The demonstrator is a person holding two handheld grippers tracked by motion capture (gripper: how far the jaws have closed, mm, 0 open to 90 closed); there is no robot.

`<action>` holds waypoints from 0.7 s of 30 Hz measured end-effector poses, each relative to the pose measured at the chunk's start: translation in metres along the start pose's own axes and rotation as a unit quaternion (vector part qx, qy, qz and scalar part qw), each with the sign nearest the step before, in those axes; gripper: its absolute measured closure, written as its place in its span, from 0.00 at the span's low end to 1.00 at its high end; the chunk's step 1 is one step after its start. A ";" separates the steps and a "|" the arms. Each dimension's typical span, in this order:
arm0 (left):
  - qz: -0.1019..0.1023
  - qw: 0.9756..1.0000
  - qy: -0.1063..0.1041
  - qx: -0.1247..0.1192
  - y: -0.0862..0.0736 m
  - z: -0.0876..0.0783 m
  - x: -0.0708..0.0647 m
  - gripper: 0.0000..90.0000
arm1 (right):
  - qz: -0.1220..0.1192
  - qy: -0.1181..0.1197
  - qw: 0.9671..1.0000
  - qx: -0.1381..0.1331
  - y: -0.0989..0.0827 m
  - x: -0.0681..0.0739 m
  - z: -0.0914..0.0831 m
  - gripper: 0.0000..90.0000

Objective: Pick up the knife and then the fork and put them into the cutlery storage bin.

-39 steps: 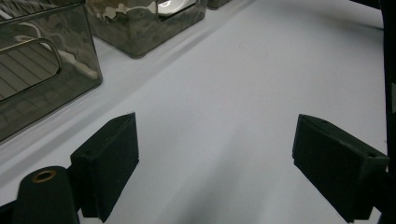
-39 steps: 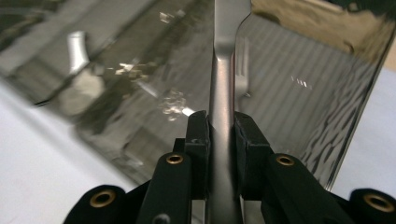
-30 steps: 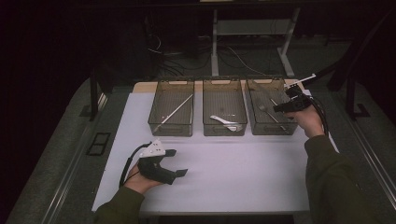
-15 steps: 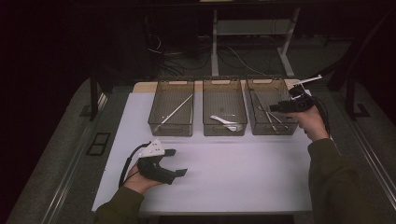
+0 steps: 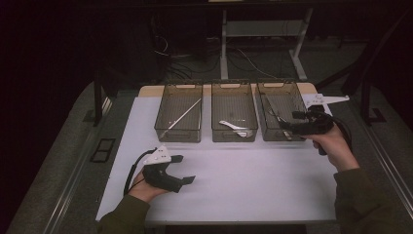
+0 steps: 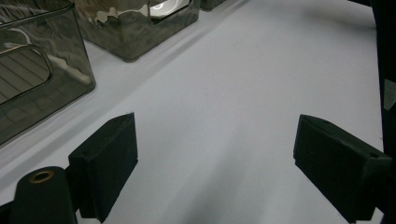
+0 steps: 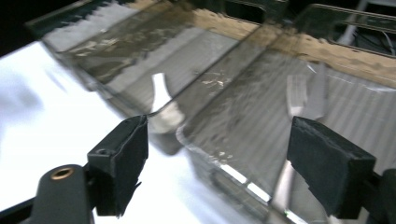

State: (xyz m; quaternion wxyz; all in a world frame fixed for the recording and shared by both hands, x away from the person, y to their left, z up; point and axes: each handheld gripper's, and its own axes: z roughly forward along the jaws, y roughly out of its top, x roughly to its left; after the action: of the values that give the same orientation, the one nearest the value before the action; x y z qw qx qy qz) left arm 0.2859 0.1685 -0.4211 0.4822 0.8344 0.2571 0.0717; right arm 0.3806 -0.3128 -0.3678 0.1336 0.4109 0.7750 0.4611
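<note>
Black jaws of the right gripper [image 5: 287, 127] are seen spread wide, having just been opening, with nothing between them, at the near right edge of the right bin [image 5: 281, 111], where a fork [image 7: 296, 98] lies. Left gripper [image 5: 181, 170] is held wide apart, empty, on the white table [image 5: 243, 180].

The three bins [image 5: 179, 117] look like clear, smoke-tinted plastic, glossy with bright reflections. The fork [image 7: 296, 95] in the right bin looks like shiny metal. The surface [image 5: 243, 175] is smooth, matt white. Both grippers' jaws carry matt black, foam-like pads.
</note>
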 end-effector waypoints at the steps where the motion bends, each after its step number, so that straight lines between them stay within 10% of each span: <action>1: 0.001 1.000 0.000 0.000 0.000 0.000 0.000 0.14 | -0.001 0.004 1.000 -0.004 -0.004 0.004 -0.002 0.22; 21: 0.006 1.000 -0.002 -0.006 0.000 -0.001 -0.003 0.13 | -0.031 0.032 0.999 0.005 -0.087 0.049 -0.019 0.15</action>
State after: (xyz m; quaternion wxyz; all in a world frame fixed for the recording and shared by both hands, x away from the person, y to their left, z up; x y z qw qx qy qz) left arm 0.2832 0.1681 -0.4201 0.4871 0.8332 0.2510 0.0740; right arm 0.2942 -0.3080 -0.4206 0.1212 0.3726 0.7934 0.4658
